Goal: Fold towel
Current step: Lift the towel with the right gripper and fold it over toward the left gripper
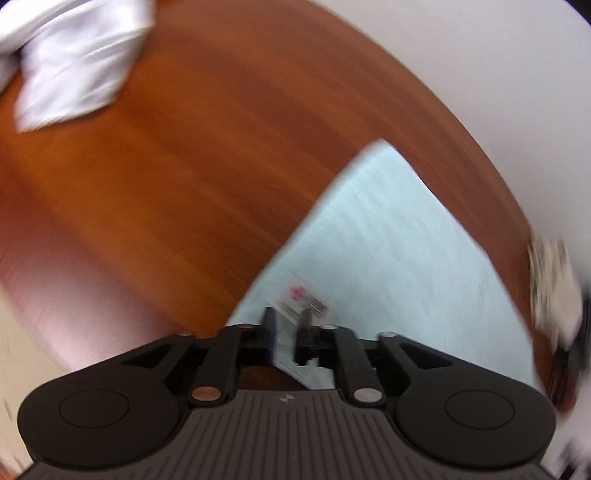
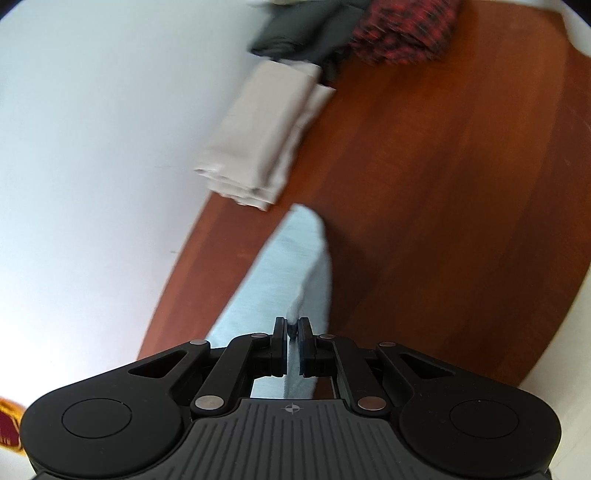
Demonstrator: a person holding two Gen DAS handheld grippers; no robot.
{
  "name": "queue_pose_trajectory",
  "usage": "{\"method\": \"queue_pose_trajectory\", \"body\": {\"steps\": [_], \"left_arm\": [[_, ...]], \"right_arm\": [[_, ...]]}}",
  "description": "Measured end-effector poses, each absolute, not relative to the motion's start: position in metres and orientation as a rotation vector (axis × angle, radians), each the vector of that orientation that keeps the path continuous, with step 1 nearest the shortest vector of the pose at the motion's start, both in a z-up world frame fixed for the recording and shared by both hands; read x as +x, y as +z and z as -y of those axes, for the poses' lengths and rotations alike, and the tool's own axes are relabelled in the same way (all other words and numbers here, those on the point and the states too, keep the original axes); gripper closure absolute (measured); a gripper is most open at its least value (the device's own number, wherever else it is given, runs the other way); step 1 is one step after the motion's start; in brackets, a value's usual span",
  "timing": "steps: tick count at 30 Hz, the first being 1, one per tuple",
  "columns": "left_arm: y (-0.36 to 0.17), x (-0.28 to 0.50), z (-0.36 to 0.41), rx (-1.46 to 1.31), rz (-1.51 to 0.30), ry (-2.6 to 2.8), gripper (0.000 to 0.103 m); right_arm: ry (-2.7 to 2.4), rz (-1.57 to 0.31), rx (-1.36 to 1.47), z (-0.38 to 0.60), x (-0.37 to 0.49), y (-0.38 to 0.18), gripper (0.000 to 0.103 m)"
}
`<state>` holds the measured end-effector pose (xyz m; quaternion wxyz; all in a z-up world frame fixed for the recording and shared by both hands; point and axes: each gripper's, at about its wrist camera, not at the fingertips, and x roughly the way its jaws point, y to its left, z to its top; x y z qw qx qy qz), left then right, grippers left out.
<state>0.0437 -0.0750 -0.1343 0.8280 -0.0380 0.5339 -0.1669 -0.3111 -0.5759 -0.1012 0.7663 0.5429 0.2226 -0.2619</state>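
Closest to the left camera, between the fingers of the left gripper (image 1: 287, 316): a hem of the pale blue towel (image 1: 388, 240), clamped tight right beside the label (image 1: 306, 299). Gripped at the edge rather than the middle, likely so as to carry that side over as one sheet without bunching. Beyond the pinch, spread broad and flat toward the far right edge of the table (image 1: 184, 184), with one corner reaching almost to the rim. Smeared all over, so probably in mid-swing, though judged from the blur alone.

Much the same at the right gripper (image 2: 292, 325): closed hard on a thin ridge of towel (image 2: 288, 266), with no gap beyond the cloth's own thickness. Ahead of that, drawn out as a narrow band, sagging along one side and ending short of the table's (image 2: 443, 184) left edge. Seemingly raised off the wood near the pinch and held taut between two grips, a sensible way of lining up edges for a fold. Layers not countable; no telling which fold, or how many remain.

Farther out, well apart from the towel:
- a folded beige stack (image 2: 258, 136) along the left edge
- a grey cloth (image 2: 303, 33) and a plaid cloth (image 2: 402, 33) at the far end
- in the left view, a crumpled white cloth (image 1: 74, 62) by the far left corner

All of it at the margins — presumably to leave the middle of the wood bare for laying the towel down.
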Motion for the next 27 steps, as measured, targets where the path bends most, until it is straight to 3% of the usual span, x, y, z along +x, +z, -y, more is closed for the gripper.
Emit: {"method": "queue_pose_trajectory", "body": {"steps": [1,3,10,27], "left_arm": [[-0.136,0.043,0.080,-0.042,-1.126,-0.397,0.071],[-0.141,0.042,0.089,0.037,-1.109,-0.483,0.063],[-0.149,0.025,0.116,0.287,-1.033,-0.802,0.049],[-0.173,-0.024,0.155,0.539,-0.878,-0.975,0.048]], "right_arm": [[-0.556,-0.477,1.160,0.574,-0.309,-0.095,0.095],[-0.534,-0.465,1.122,0.571,-0.303,-0.084,0.095],[-0.487,-0.426,1.061,0.561,-0.282,-0.060,0.095],[-0.411,-0.335,1.003,0.548,-0.251,-0.011,0.095]]}}
